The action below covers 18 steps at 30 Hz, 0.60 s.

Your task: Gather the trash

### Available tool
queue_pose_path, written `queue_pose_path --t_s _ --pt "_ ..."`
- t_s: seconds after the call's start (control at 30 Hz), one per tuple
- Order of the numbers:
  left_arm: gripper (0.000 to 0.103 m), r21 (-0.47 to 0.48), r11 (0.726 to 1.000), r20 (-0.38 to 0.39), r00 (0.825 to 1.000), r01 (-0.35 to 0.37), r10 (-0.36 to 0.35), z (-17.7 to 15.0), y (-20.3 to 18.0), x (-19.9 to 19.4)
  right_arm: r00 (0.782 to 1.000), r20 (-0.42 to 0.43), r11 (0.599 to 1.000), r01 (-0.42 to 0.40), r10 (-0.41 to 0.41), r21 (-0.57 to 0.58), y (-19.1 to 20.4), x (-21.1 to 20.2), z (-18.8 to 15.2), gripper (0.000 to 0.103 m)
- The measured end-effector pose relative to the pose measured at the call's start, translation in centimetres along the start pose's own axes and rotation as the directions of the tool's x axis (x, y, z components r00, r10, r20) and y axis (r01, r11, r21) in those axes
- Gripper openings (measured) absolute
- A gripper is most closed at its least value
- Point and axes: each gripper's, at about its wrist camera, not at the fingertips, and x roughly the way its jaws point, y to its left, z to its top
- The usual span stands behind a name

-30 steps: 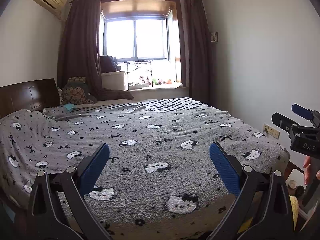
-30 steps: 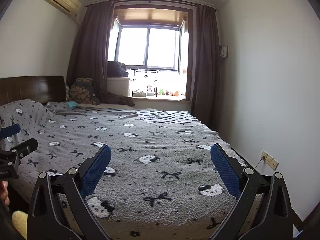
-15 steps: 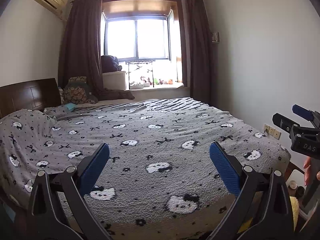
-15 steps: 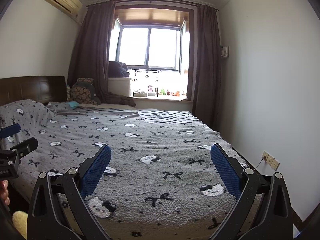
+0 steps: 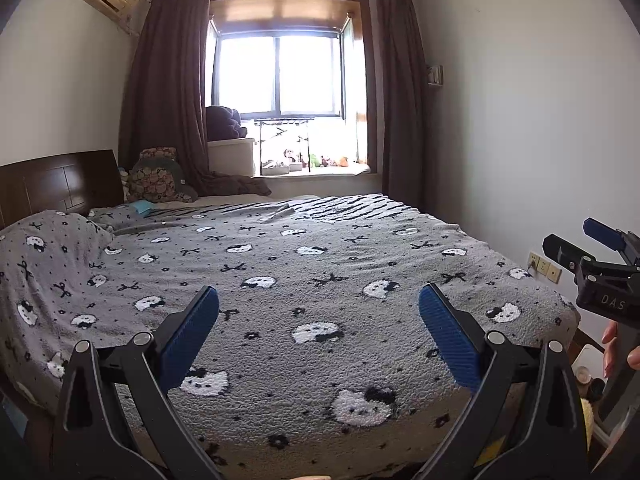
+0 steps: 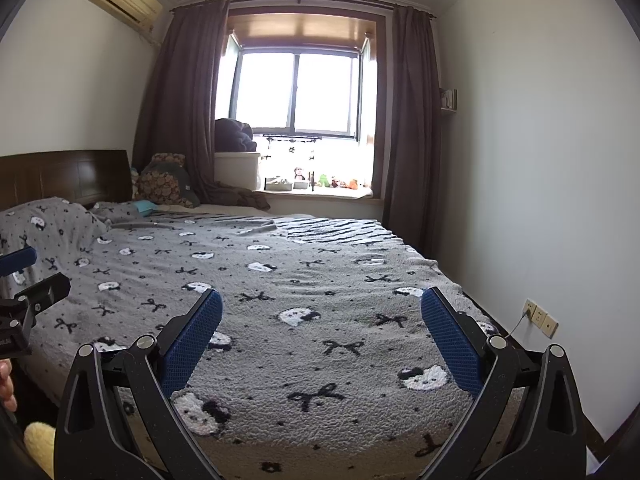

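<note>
Oddly, no trash shows in either view. Left tool [image 5: 319,312] and right tool [image 6: 321,316] hover with fingers apart, empty, aimed at 12 o'clock over the bed [image 5: 304,280]. Only the left view shows a hand [image 5: 620,348] at 3 o'clock.

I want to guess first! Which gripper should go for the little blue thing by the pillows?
Probably the left gripper: it is on the headboard side, where the blue thing lies. The right gripper is nearer the wall. Both jaws are open, empty.
</note>
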Motion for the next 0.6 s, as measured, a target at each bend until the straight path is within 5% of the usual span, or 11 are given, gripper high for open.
queue_pose_path --t_s 0.6 --pt "0.095 -0.012 0.999 -0.010 0.999 -0.050 0.050 0.20 0.32 0.11 1.000 -0.008 1.000 -0.002 0.002 0.002 -0.30 0.26 -0.04 0.100"
